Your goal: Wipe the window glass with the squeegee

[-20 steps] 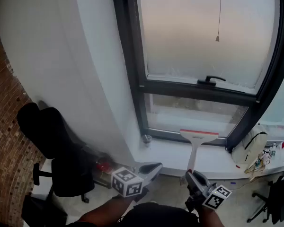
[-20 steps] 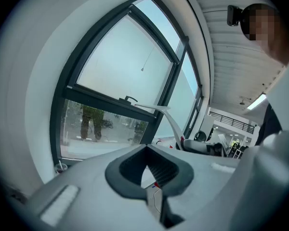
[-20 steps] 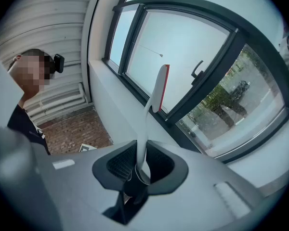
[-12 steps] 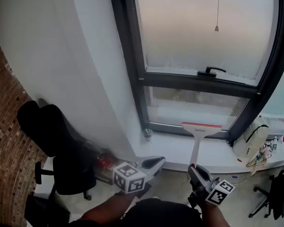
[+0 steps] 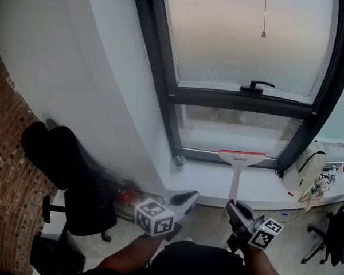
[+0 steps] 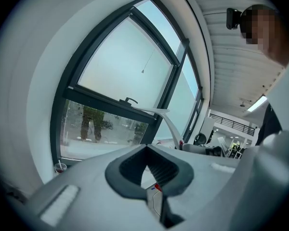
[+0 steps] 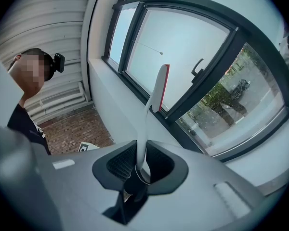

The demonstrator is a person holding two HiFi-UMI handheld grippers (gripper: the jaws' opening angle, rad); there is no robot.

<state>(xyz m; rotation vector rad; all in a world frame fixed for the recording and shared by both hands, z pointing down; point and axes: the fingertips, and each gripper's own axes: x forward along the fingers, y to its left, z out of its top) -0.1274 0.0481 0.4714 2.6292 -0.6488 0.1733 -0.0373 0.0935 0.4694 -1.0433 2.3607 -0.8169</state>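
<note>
Pale floor (image 5: 209, 225) lies under the person, in a corner of a room between a brick wall (image 5: 6, 171) at the left and a curved white wall (image 5: 74, 67) that has a dark-framed window. Nearest to the camera are the two grippers, each with a marker cube (image 5: 155, 217) on it. The left gripper (image 5: 190, 197) points toward the window; its jaws are brought together, with only a thin slit between them and nothing in it. The right gripper (image 5: 231, 207) is near it, at its right side. Its jaws are closed on the lower end of the handle of the squeegee (image 5: 241, 157), and the handle rises from the jaws toward the window.

At the left, close to the white wall, a black chair (image 5: 63, 165) stands on the floor. Behind the grippers runs the white sill (image 5: 206, 182). A small cup (image 5: 179, 161) stands on it in the left corner, just beside the frame (image 5: 160, 85), and a white bag (image 5: 303, 175) lies at the right end, well apart from the cup.

The white head of the squeegee, with a red strip along its upper edge, lies level across the bottom of the lower pane (image 5: 218, 132), over the lower bar of the frame and above the sill. Whether the blade touches the glass, I cannot tell.

Above the lower pane a dark cross bar carries a black window handle (image 5: 256, 86). Over the bar is the upper pane (image 5: 235, 33), pale and hazy, and a thin cord (image 5: 265, 7) hangs in front of it with a small weight at its end
</note>
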